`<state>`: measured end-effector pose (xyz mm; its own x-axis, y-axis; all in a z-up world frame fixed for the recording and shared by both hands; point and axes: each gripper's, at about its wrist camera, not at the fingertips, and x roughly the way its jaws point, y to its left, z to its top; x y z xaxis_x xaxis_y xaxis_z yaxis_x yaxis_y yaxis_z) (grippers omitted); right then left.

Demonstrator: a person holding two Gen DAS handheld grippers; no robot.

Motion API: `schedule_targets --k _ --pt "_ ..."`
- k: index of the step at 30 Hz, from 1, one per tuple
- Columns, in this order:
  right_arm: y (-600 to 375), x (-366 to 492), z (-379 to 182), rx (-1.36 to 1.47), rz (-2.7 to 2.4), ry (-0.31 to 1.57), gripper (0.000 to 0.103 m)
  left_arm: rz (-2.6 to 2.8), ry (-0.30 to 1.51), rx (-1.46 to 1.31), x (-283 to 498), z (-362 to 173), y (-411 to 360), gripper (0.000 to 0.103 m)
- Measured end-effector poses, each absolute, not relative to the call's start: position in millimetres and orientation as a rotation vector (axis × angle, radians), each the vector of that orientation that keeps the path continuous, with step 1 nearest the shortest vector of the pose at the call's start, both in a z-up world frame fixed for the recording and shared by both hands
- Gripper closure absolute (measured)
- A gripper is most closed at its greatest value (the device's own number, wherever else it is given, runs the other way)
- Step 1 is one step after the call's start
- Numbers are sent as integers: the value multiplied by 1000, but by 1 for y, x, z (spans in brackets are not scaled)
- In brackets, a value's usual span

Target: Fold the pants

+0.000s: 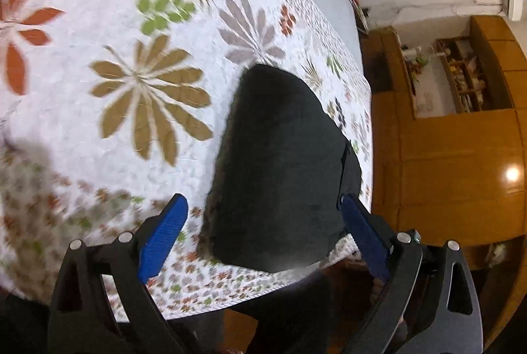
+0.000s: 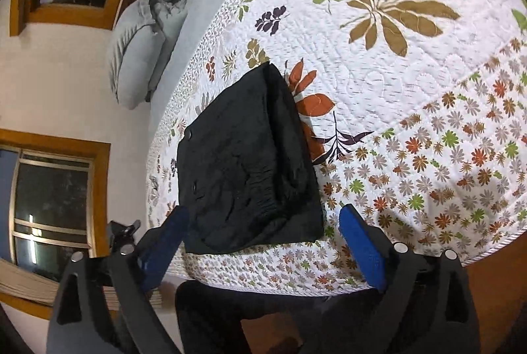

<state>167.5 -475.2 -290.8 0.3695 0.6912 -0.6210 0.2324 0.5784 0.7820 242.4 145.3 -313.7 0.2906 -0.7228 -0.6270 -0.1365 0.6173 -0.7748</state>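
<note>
The black pants point(image 1: 280, 162) lie folded into a compact bundle near the corner of the flowered bedspread point(image 1: 98, 24). In the left wrist view my left gripper point(image 1: 263, 209) stands open, its blue fingers point(image 1: 164, 235) on either side of the bundle's near end and above it, not pressing. In the right wrist view the same pants point(image 2: 243, 162) show their elastic waistband and buttons. My right gripper point(image 2: 263, 215) is open too, its blue fingers point(image 2: 360, 242) spread wider than the bundle's near edge, with no cloth pinched.
The bedspread point(image 2: 411, 73) covers a bed whose edge point(image 2: 263, 284) runs close below the pants. Grey pillows point(image 2: 138, 47) lie at the far end. Windows point(image 2: 49, 202) line the wall in the right wrist view; wooden cabinets point(image 1: 461, 139) stand beyond the bed in the left.
</note>
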Motion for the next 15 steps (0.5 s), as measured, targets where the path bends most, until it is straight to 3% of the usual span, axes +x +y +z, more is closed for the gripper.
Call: schedule_targets --k 15 --pt "-451 227 -338 999 499 1300 4 -624 1316 -887 309 -360 110 9"
